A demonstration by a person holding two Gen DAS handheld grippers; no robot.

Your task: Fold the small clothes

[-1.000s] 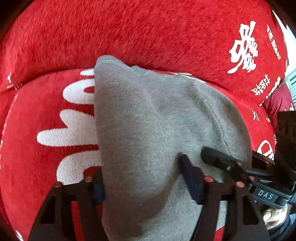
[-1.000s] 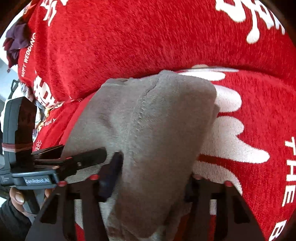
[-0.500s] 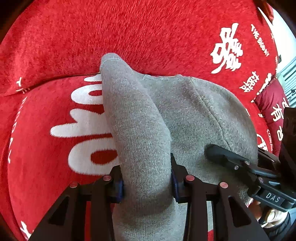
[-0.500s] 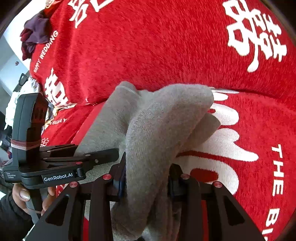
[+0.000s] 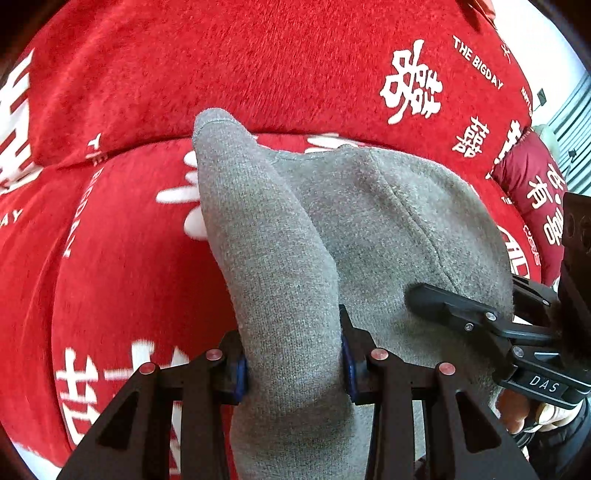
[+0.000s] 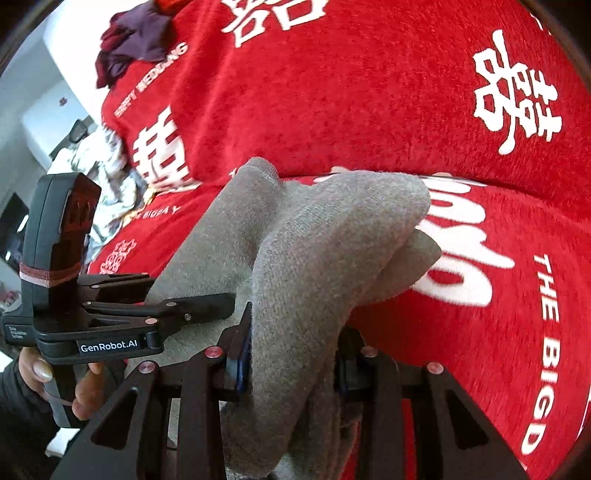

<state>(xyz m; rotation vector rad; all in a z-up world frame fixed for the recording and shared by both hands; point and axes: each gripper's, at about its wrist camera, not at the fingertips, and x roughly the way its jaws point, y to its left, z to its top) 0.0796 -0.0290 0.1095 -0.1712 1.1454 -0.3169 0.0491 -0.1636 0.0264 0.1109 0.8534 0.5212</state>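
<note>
A small grey knit garment lies on a red sofa seat with white characters. My left gripper is shut on a bunched fold of its left side, which rises in a ridge toward the backrest. My right gripper is shut on a bunched fold of the garment's right side. Each gripper shows in the other's view: the right gripper at the garment's right edge, the left gripper at its left edge.
The red backrest rises just behind the garment. A dark purple cloth lies on the sofa top at far left, pale crumpled fabric beyond the sofa's left end. A dark red cushion sits at the right.
Both grippers closed on the grey garment, pinching its sides into ridges. Both then drew back slightly, lifting the bunched fabric.
</note>
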